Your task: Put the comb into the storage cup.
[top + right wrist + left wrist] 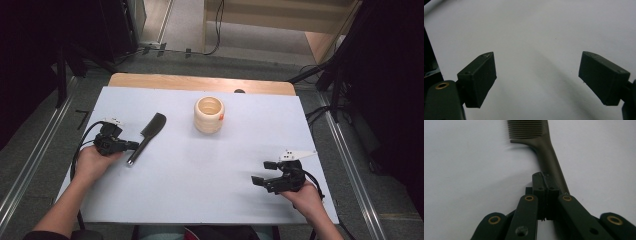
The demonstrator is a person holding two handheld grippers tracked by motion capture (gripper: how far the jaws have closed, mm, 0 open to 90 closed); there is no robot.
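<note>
A black comb (pixel 150 132) lies on the white tabletop (pixel 210 165) at the left, teeth away from me and handle slanting toward me. My left gripper (pixel 134 146) rests at the handle with its jaws pressed flat together. In the left gripper view the gripper (pixel 546 180) has its pads touching with nothing between them, and the comb (pixel 549 157) runs past just behind and to the right of them. My right gripper (pixel 261 172) sits near the front right of the table with its jaws wide apart. The right gripper (pixel 536 55) has bare white surface between its jaws.
A pale wooden ribbed cup (pixel 209 114) with a small orange tag stands upright at the table's middle back. The wooden table edge (pixel 200 82) shows behind the white sheet. Black stands and cables (pixel 330 90) surround the table on the floor.
</note>
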